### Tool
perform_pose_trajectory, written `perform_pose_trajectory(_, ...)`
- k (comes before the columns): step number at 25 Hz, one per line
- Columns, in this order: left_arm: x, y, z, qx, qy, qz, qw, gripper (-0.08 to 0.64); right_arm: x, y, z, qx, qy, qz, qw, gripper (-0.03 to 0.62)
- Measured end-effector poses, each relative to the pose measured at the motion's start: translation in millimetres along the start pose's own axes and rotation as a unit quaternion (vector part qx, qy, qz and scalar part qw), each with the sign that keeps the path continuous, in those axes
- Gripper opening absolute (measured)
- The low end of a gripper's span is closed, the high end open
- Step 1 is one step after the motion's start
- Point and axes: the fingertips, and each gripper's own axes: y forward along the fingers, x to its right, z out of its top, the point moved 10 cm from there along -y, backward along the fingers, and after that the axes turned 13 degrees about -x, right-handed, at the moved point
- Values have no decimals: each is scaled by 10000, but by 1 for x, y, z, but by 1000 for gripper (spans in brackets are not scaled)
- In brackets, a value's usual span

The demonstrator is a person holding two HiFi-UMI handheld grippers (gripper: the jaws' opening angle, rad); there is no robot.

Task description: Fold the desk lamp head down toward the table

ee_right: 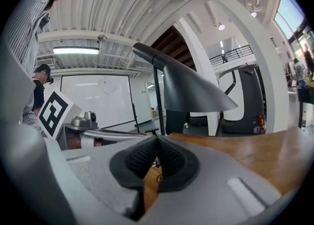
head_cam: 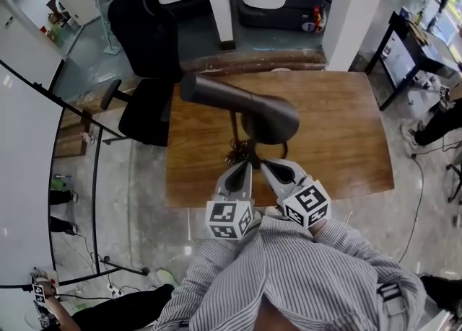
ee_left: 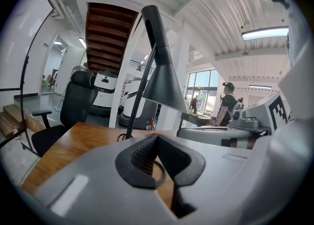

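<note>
Left hand-held gripper (ee_left: 157, 137): jaws pressed together with nothing between the pads. It sits over the near edge of the counter (head_cam: 346, 142), just beside its partner, and points slightly downward at the foot of the desk lamp (head_cam: 249, 113).
Left marker cube (head_cam: 229, 219): rides at the back of that gripper, close to the person's striped sleeves (head_cam: 289, 272).
Office chair (head_cam: 148, 70): black, standing on the floor off the counter's left side, well apart from both grippers.
Desk lamp position: on the wooden counter, near its middle and ahead of the two grippers, with a small coil of cable (head_cam: 234, 155) at its foot.
Lamp head (head_cam: 216, 95): a dark cone raised well above the counter on a thin stem. In the head view it reaches from the left toward a wide shade on the right. In both gripper views the shade opens downward, high above the wood.
Gap to lamp: both gripper views show the stem beyond the jaw tips, not between them.
Right hand-held gripper (ee_right: 157, 140): jaws closed against each other, empty, aimed at the lamp's foot from just right of the left one.
Right marker cube (head_cam: 308, 203): at that gripper's rear, tilted.
Counter, right part: bare wood.
</note>
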Motion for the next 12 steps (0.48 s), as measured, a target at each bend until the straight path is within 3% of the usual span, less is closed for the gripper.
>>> perform_pose_trajectory(12, 3, -4, -4, 104, -85, -42, 9999, 5, -2, 0, 3, 13, -100, 108, 9999, 0)
